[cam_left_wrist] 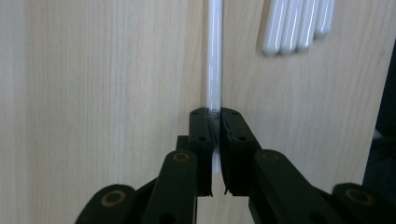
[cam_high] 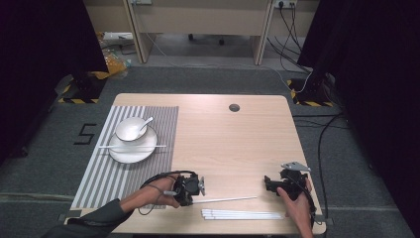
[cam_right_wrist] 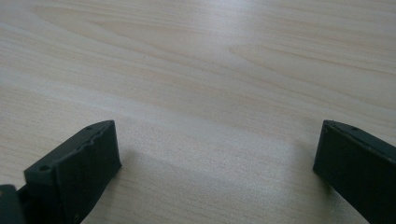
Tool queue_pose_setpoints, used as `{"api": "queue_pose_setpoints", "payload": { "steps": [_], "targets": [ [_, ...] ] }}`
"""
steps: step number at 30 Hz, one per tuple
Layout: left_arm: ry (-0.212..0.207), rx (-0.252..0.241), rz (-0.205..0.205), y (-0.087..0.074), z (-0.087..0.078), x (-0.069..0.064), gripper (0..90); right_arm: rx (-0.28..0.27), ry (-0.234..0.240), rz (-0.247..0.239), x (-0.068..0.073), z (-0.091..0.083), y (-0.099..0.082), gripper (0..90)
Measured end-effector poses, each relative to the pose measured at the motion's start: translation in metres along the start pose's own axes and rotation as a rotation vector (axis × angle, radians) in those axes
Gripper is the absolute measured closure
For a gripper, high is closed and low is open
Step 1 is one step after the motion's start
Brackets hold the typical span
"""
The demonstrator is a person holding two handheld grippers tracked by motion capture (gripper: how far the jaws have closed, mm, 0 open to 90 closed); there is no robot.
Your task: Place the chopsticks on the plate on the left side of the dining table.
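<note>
My left gripper is shut on one end of a thin white chopstick, which runs rightward from it low over the front of the wooden table. In the left gripper view the pads of the left gripper pinch the chopstick between them. Several more white chopsticks lie side by side at the table's front edge, and their ends show to the upper right of the held one. My right gripper rests at the front right, and in its own view the right gripper stands open over bare wood.
A grey striped placemat covers the left side of the table. On it stands a white plate carrying a white bowl with a spoon, and one chopstick lies across the plate. A round cable hole sits near the far edge.
</note>
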State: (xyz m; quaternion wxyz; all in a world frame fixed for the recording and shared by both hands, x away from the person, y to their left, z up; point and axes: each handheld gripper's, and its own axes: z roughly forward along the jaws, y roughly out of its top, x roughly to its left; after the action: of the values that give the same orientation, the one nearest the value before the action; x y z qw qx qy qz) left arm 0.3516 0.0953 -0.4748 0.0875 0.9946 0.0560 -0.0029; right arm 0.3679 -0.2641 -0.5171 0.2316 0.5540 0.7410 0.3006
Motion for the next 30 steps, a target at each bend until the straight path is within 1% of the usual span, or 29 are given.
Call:
{"api": "queue_pose_setpoints", "payload": {
  "steps": [6,7,8,9,11,12,14,16,21,23,26,27,30],
  "targets": [
    [0.008,0.025,-0.036,-0.024,-0.004,0.001,82.7,0.0,0.0,0.002,0.0,0.0,0.0,0.4],
    [0.008,0.025,-0.036,-0.024,-0.004,0.001,82.7,0.0,0.0,0.002,0.0,0.0,0.0,0.4],
    [0.015,0.028,-0.045,-0.03,-0.006,0.002,82.7,0.0,0.0,0.001,0.0,0.0,0.0,0.4],
    [0.013,0.032,-0.052,-0.033,-0.006,0.002,82.7,0.0,0.0,0.0,0.0,0.0,0.0,0.4],
    [0.013,0.033,-0.059,-0.036,-0.007,0.003,82.6,0.0,0.0,0.0,0.0,0.0,0.0,0.4],
    [0.015,0.031,-0.07,-0.042,-0.007,0.004,82.5,0.0,-0.001,0.0,0.0,0.0,0.0,0.4],
    [0.02,0.031,-0.076,-0.046,-0.009,0.004,82.5,0.0,0.0,0.0,0.0,0.0,0.0,0.4],
    [0.013,0.032,-0.082,-0.049,-0.009,0.004,82.2,0.0,0.0,0.0,0.0,0.0,0.0,0.4],
    [0.019,0.023,-0.087,-0.05,-0.011,0.004,78.6,0.0,0.0,0.0,0.0,0.0,0.0,0.5],
    [0.024,0.017,-0.09,-0.045,-0.012,0.005,76.8,0.0,0.0,0.0,0.0,0.0,0.0,0.4],
    [0.031,0.001,-0.082,-0.036,-0.014,0.005,74.4,0.0,0.0,0.0,0.0,0.0,0.0,0.4],
    [0.031,0.001,-0.082,-0.036,-0.014,0.005,73.6,0.0,0.0,0.0,0.0,0.0,0.0,0.4],
    [0.034,-0.008,-0.066,-0.021,-0.012,0.005,72.8,0.0,0.0,0.0,0.0,0.0,0.0,0.4]
  ]
}}
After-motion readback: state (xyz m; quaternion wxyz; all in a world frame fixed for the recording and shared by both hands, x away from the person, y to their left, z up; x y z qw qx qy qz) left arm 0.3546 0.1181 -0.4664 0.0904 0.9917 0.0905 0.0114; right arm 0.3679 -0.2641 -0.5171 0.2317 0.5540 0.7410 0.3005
